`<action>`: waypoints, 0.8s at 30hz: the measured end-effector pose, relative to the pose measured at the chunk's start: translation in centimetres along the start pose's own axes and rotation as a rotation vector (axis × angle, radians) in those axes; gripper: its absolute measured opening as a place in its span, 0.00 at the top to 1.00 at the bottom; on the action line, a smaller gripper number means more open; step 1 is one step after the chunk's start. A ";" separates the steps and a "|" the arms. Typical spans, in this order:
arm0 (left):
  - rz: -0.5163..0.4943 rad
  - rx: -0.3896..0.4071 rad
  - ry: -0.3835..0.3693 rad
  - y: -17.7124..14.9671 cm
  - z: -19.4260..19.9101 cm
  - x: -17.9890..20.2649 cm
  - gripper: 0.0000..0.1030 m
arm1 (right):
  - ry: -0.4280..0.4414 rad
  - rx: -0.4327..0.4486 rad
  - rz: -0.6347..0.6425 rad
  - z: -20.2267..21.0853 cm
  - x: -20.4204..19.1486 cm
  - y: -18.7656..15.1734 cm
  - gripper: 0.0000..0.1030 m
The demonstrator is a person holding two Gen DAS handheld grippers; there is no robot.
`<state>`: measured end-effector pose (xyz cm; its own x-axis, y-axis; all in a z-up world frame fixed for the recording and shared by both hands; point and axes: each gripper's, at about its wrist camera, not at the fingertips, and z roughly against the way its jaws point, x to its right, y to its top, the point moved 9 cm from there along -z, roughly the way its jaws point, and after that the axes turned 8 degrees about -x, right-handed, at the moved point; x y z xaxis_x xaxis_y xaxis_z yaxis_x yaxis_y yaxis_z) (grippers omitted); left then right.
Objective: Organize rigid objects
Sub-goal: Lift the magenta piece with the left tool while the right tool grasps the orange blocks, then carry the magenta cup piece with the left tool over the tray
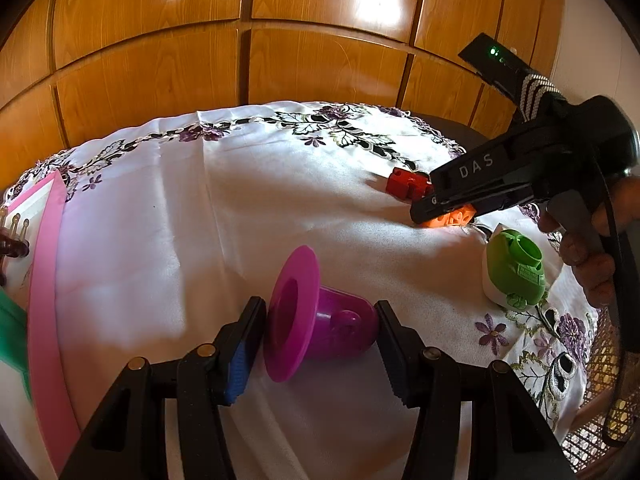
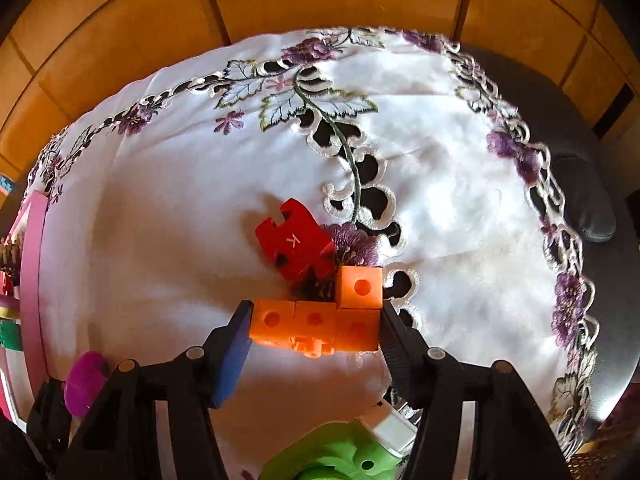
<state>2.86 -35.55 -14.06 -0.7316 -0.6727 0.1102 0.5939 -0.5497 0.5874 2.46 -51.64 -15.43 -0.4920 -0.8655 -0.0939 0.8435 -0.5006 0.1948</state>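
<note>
A magenta cup-shaped toy [image 1: 316,320] lies on its side on the white embroidered tablecloth [image 1: 224,216]. My left gripper [image 1: 320,344] is shut on it, one finger at the rim and one at the base. My right gripper [image 2: 316,332] is shut on an orange block of linked cubes [image 2: 316,320], also visible in the left wrist view [image 1: 452,216]. A red puzzle-shaped block marked K [image 2: 296,244] lies just beyond it, touching the cloth. A green and white toy [image 1: 516,272] lies near the right gripper [image 1: 424,208].
A pink-edged tray [image 1: 44,300] with small items stands at the table's left edge. A wooden panelled wall [image 1: 240,40] is behind the table. A dark chair seat [image 2: 592,184] is to the right of the table, and a woven cane surface [image 1: 600,400] lies below right.
</note>
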 end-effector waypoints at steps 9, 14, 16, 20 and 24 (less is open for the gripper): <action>-0.002 0.000 0.006 0.0 0.1 0.1 0.46 | -0.017 0.016 0.008 0.1 0.2 0.0 0.42; -0.002 0.000 0.008 -0.1 0.1 0.1 0.46 | -0.042 0.016 0.036 0.0 -0.2 0.1 0.42; -0.003 -0.002 0.010 0.0 0.0 0.1 0.46 | -0.044 0.017 0.037 0.0 -0.1 0.1 0.42; -0.006 -0.012 0.021 -0.1 0.2 0.1 0.47 | -0.059 0.020 0.051 -0.1 -0.6 0.1 0.42; 0.003 -0.026 0.015 -0.2 0.8 0.3 0.47 | -0.070 0.026 0.068 -0.1 -0.7 0.2 0.42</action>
<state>2.25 -35.26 -13.54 -0.7252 -0.6813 0.0999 0.6045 -0.5605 0.5661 2.99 -51.09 -15.44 -0.4487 -0.8936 -0.0114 0.8699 -0.4396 0.2237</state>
